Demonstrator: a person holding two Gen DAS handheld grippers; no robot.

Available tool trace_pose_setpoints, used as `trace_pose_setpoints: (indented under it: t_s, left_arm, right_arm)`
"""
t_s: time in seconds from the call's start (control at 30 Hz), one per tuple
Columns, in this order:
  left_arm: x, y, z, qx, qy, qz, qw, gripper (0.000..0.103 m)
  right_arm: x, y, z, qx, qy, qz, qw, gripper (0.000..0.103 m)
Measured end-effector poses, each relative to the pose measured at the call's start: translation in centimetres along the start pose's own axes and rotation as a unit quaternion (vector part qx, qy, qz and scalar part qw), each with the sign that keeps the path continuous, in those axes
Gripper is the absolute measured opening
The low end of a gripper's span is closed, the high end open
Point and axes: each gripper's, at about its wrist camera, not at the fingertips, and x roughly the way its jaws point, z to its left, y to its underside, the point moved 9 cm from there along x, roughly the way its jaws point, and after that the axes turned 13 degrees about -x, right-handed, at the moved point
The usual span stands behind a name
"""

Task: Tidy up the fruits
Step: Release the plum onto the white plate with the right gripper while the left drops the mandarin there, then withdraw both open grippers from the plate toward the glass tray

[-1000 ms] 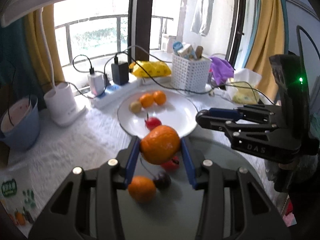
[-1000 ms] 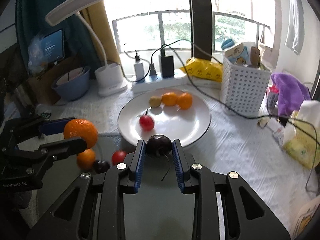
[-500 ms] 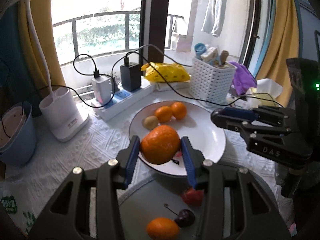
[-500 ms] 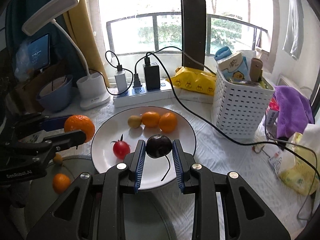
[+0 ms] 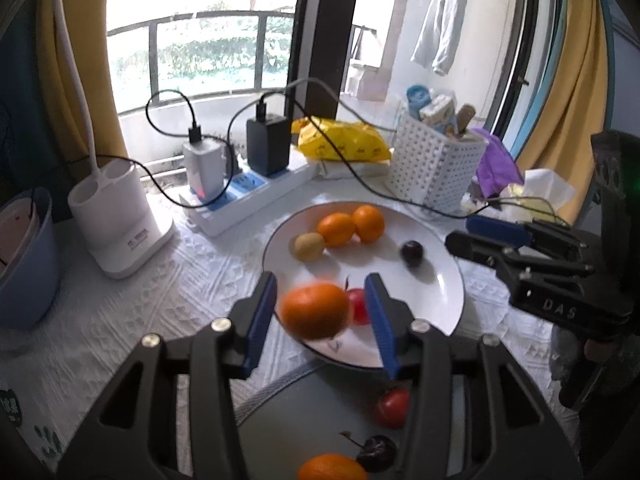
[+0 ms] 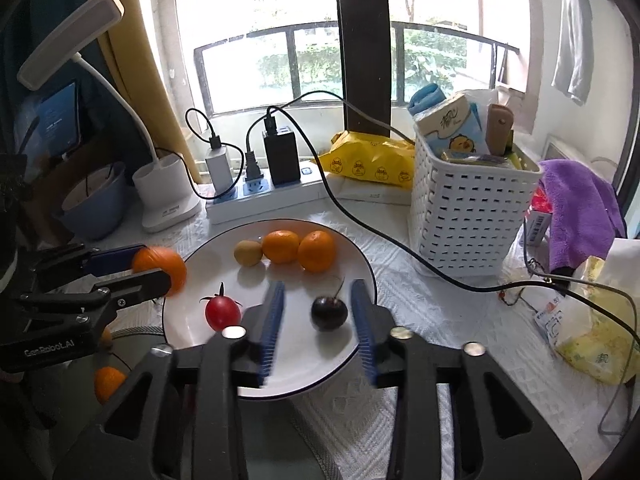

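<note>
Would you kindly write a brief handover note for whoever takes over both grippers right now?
Left gripper: jaws open, an orange blurred between them over the plate rim.
Right gripper: open, a cherry on the plate between its jaws.
On the plate: two oranges, a small yellow fruit, a tomato.
Left: tomato, cherry, orange on the grey tray.

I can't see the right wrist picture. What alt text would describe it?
An open right gripper straddles a dark cherry lying on a white plate beside a cherry tomato and two oranges. At left, the left gripper carries another orange.
</note>
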Motion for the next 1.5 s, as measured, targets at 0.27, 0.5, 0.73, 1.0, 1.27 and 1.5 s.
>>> trace_pose_setpoints:
  t_s: [0.27,0.5,0.73,1.0,1.27,1.5]
  left_arm:
    - [-3.4,-0.5,-0.1,0.001,-0.004,-0.036,0.9993,0.066]
    - [-7.9,0.0,0.4,0.000,-0.006,-0.074,0.9972,0.067]
    - [-12.7,1.3,1.2,0.000,-0.010,-0.111,0.9938,0.068]
    - [-16.0,3.7,2.4,0.000,-0.030,-0.132,0.9908,0.068]
    - [-18.0,5.8,4.7,-0.027,-0.040,-0.138,0.9893,0.071]
    - [-18.7,7.5,7.8,-0.043,-0.065,-0.137,0.9875,0.078]
  right_arm:
    - [-1.5,-0.1,1.5,-0.002,-0.008,-0.001,1.000,0.043]
    - [-3.9,0.2,3.6,0.002,-0.007,-0.013,1.000,0.043]
    - [-6.9,0.6,4.6,0.006,0.037,-0.022,0.999,0.045]
    - [-10.0,1.4,6.1,-0.007,0.065,-0.050,0.997,0.071]
    - [-11.1,2.8,8.3,-0.003,0.055,-0.034,0.998,0.071]
    - [-10.1,3.8,10.6,-0.012,0.032,-0.017,0.999,0.071]
